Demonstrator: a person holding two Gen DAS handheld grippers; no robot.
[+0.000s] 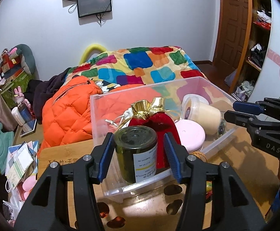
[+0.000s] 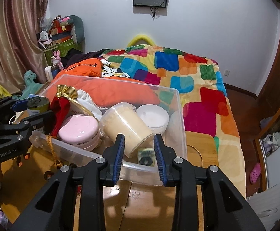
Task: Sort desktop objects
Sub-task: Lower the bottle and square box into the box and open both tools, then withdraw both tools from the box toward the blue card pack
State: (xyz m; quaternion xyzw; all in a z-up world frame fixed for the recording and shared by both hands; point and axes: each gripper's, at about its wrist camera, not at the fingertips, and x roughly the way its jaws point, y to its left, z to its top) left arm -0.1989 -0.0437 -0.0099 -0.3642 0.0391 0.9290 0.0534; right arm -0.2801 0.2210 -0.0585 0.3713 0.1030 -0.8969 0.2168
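Observation:
A clear plastic bin (image 1: 99,115) stands on the wooden table (image 1: 62,154). My left gripper (image 1: 139,144) is open around a dark green jar (image 1: 138,150) with a white label, which stands in the bin's near left corner; a gap shows on each side. Behind it lie a red and gold pouch (image 1: 157,119), a pink round case (image 1: 190,132) and a cream tub (image 1: 201,115). My right gripper (image 2: 139,146) is open and empty over the bin's near wall (image 2: 138,168), just before the cream tub (image 2: 124,127) and a small green packet (image 2: 146,156).
A bed with a coloured blanket (image 2: 178,67) and an orange jacket (image 1: 66,115) lies right behind the table. A round wooden board (image 2: 199,148) sits right of the bin. Clutter and papers (image 1: 20,159) fill the floor at the left.

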